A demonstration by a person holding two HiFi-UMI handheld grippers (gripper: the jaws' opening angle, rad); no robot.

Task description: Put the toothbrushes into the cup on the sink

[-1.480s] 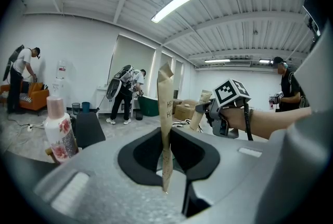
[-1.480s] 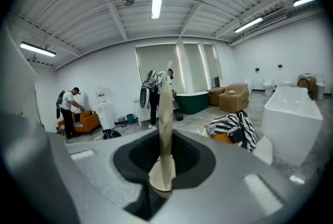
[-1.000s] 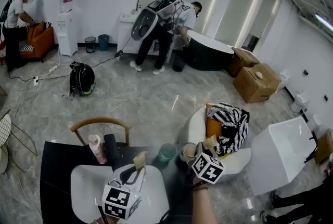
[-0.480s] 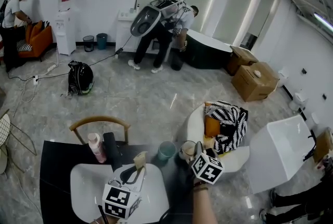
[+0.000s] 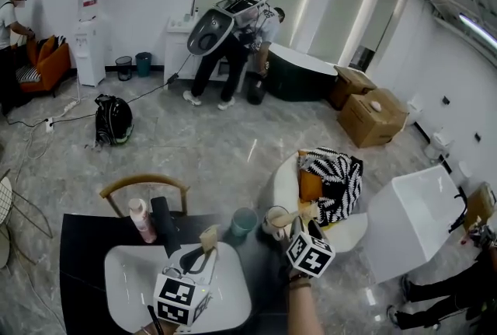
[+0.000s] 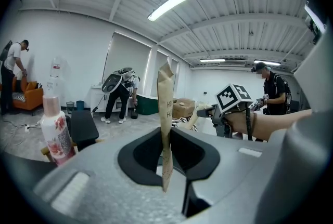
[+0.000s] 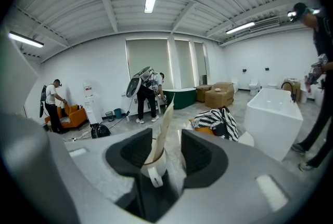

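Paper-wrapped toothbrush (image 7: 164, 119) stood in the white cup (image 7: 152, 165), between the jaws of the right hand-held gripper (image 7: 166, 151), which had just been opening wide. Best practice was a straight withdrawal, cup untouched. Left hand-held gripper (image 6: 167, 151) clamped the second toothbrush (image 6: 166, 108).

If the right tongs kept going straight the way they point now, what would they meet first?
The white cup, holding a paper-wrapped toothbrush. The jaws of the right tongs have just been opening, and the cup stands between them, ungripped, so going on would likely push it; exact depth is unclear.
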